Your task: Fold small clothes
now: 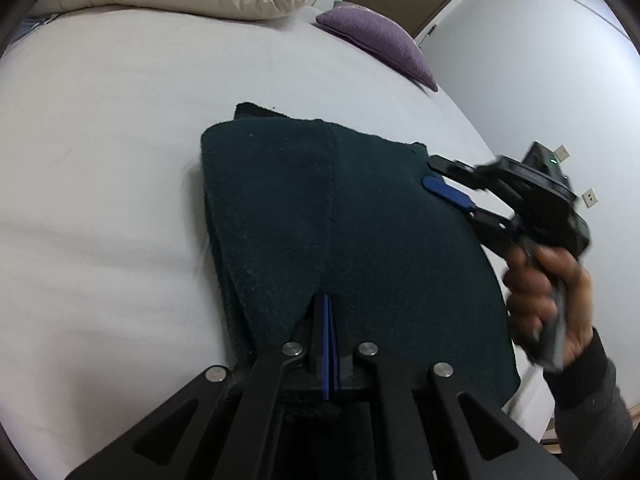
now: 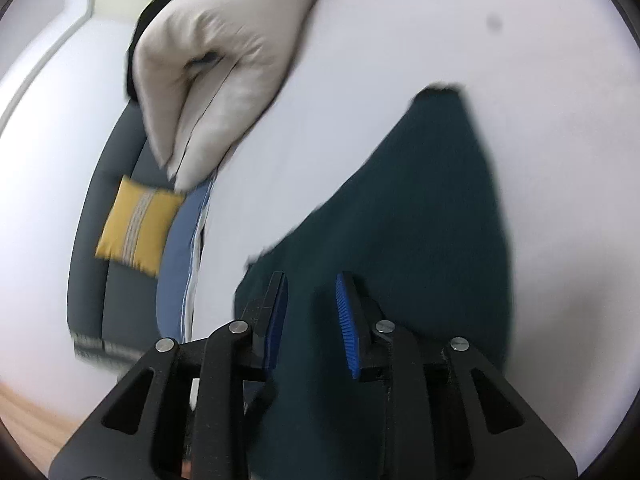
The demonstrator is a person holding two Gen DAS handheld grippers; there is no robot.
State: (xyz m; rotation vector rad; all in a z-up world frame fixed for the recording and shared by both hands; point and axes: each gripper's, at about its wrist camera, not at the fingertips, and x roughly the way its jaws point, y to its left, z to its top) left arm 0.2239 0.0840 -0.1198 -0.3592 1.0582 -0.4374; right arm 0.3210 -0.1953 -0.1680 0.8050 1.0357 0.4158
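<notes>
Left tool clamped on dark green garment's near edge; right tool spread apart over its far-right corner, cloth stretching ahead between them

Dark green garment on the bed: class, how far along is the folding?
Done: the dark green garment already lies doubled, layered edges showing at its left side. In hand: the left gripper is shut on its near edge; the right gripper is open over it. Left: probably another fold.
</notes>
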